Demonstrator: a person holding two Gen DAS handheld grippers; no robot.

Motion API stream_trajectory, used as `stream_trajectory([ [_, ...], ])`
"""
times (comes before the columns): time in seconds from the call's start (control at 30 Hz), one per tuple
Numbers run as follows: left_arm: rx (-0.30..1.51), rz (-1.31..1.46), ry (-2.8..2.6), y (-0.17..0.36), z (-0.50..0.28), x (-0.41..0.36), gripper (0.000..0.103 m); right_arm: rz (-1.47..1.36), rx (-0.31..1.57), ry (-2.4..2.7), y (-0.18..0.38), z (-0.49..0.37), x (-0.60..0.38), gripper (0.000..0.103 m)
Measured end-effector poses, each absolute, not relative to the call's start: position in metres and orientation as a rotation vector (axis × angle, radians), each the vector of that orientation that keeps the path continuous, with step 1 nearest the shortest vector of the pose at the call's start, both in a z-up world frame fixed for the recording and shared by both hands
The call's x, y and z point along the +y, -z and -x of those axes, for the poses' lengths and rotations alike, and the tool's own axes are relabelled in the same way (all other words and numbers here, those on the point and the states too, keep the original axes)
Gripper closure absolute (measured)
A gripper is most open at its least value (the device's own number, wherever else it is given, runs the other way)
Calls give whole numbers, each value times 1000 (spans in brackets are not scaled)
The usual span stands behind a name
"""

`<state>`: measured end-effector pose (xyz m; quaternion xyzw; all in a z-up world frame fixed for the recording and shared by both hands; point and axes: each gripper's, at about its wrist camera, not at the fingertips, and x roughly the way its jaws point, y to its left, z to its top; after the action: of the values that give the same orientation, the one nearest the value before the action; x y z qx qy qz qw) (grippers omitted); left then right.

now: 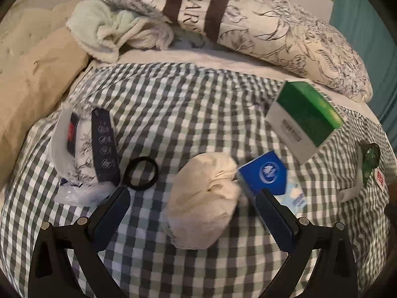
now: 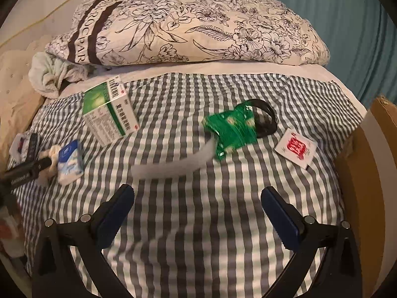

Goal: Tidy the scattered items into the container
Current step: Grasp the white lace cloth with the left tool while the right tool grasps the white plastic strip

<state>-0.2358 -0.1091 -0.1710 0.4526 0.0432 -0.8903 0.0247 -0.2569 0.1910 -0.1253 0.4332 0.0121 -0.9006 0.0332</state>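
Between my left gripper's (image 1: 193, 213) spread fingers lay the cream bundle (image 1: 203, 198), mid-bed on the checked cover (image 1: 173, 104), long axis running toward the far-right pillow (image 1: 285, 37). Closing might snag the blue tissue pack (image 1: 269, 173) touching it. My right gripper (image 2: 197, 213) hung open, holding nothing.

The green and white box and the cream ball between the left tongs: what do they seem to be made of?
The green and white box looks like thin printed cardboard, smooth with a slight sheen: sharp folded edges, flat printed faces. The cream ball looks like soft matte knitted fabric, perhaps rolled socks: rounded folds and a fuzzy surface. The blur leaves the weave uncertain.
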Motion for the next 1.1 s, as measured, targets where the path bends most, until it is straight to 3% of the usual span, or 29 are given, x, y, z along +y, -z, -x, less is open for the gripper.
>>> stream_trajectory([
  [0.33, 63, -1490, 2745, 189, 237, -107, 0, -1411, -17, 2788, 143, 293, 182, 4],
  [0.47, 14, -1501, 2758, 194, 239, -98, 0, -1461, -78, 2790, 153, 309, 185, 11],
  [0.6, 43, -1471, 2739, 195, 244, -101, 5, -1518, -92, 2790, 164, 322, 183, 25],
  [0.8, 53, -1446, 2738, 198, 247, -105, 14, -1583, -140, 2777, 180, 337, 184, 27],
  [0.93, 20, -1425, 2763, 196, 246, -101, 54, -1604, -105, 2769, 190, 343, 180, 28],
  [0.97, 8, -1420, 2772, 195, 246, -100, 63, -1589, -97, 2775, 190, 341, 180, 33],
  [1.0, -8, -1412, 2784, 195, 245, -100, 66, -1563, -105, 2784, 188, 339, 180, 55],
  [1.1, -25, -1407, 2791, 194, 244, -99, 80, -1528, -146, 2775, 182, 332, 182, 79],
])
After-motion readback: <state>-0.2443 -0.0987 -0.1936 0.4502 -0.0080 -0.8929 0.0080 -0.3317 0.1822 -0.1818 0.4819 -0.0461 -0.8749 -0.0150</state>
